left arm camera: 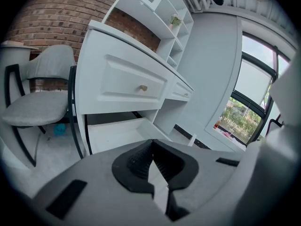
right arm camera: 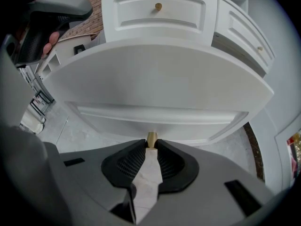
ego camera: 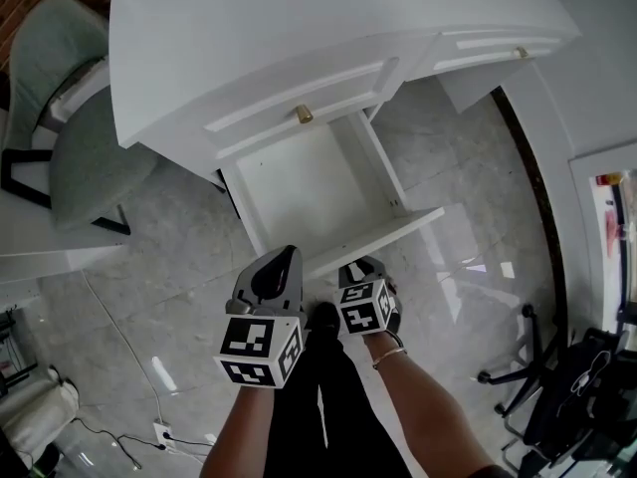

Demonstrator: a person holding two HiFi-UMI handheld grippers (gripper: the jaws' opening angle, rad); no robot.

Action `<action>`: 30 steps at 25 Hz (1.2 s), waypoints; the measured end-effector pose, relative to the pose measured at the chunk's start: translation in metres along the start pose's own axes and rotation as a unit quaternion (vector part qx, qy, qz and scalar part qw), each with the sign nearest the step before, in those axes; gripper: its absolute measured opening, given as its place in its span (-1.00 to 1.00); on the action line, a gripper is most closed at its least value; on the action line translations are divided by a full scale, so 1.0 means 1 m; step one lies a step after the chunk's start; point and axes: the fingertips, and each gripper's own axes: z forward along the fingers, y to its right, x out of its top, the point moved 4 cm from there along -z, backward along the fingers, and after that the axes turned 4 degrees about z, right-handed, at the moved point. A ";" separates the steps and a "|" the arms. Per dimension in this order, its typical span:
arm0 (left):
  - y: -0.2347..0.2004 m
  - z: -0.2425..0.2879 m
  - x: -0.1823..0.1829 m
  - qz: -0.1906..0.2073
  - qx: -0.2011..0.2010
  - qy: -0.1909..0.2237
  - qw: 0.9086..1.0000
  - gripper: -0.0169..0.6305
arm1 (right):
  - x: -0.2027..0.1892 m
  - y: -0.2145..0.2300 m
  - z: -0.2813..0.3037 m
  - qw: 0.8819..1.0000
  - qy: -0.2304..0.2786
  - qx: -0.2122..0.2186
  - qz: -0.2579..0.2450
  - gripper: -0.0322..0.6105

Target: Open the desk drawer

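Nearest us, low in the centre of the head view, the right gripper (right arm camera: 151, 145) has its fingers closed on the small brass knob (right arm camera: 151, 138) of the drawer (ego camera: 299, 182). We note the left gripper (left arm camera: 151, 144) just beside it, fingers together at the tips, nothing between them, touching nothing.

The drawer stands well out from under the white surface (ego camera: 299, 18), running from mid-frame down toward the grippers, its bare white floor in full view. We judge the pull to be in its last stretch. The next move calls for either a short straight draw along the runners or simply letting the knob go.

Everything is painted wood, smooth and matte, with raised panel mouldings on the fronts. The upper drawer (ego camera: 299, 118) is shut and has its own round brass knob. A grey padded chair (ego camera: 80, 157) sits at the left edge. The floor (ego camera: 478, 167) is glossy, veined pale tile.
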 end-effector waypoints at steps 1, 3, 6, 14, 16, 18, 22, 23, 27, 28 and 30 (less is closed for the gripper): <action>0.001 0.000 0.000 0.000 -0.001 -0.001 1.000 -0.92 | -0.002 0.000 -0.001 1.000 -0.001 0.001 0.004 -0.67; 0.003 0.000 0.000 0.002 -0.003 -0.003 1.000 -0.92 | -0.004 0.001 -0.003 1.000 -0.001 0.001 0.013 -0.67; 0.004 -0.001 -0.002 0.003 -0.005 -0.008 1.000 -0.92 | -0.007 0.001 -0.004 1.000 -0.004 -0.002 0.021 -0.67; 0.007 -0.003 -0.003 0.012 -0.018 -0.023 1.000 -0.92 | -0.017 0.003 -0.010 0.996 0.007 -0.004 0.087 -0.67; 0.007 -0.003 -0.002 0.014 -0.017 -0.024 0.999 -0.92 | -0.016 0.003 -0.011 0.996 0.004 -0.002 0.088 -0.67; 0.008 -0.003 -0.002 0.014 -0.016 -0.025 0.999 -0.92 | -0.016 0.002 -0.012 0.996 0.002 -0.001 0.089 -0.66; 0.012 -0.003 -0.001 0.014 -0.017 -0.026 0.999 -0.92 | -0.018 0.003 -0.018 0.995 0.005 -0.001 0.100 -0.66; 0.013 -0.004 0.000 0.014 -0.017 -0.027 0.999 -0.92 | -0.019 0.002 -0.020 0.995 0.006 -0.001 0.101 -0.66; 0.018 -0.006 0.003 0.016 -0.017 -0.028 0.999 -0.92 | -0.022 -0.003 -0.036 0.996 0.013 0.006 0.092 -0.75; 0.019 -0.006 0.004 0.017 -0.017 -0.028 0.999 -0.92 | -0.022 -0.004 -0.042 0.995 0.018 0.007 0.097 -0.77; 0.022 -0.008 0.005 0.018 -0.017 -0.028 0.999 -0.92 | -0.021 -0.004 -0.055 0.993 0.032 0.007 0.115 -0.82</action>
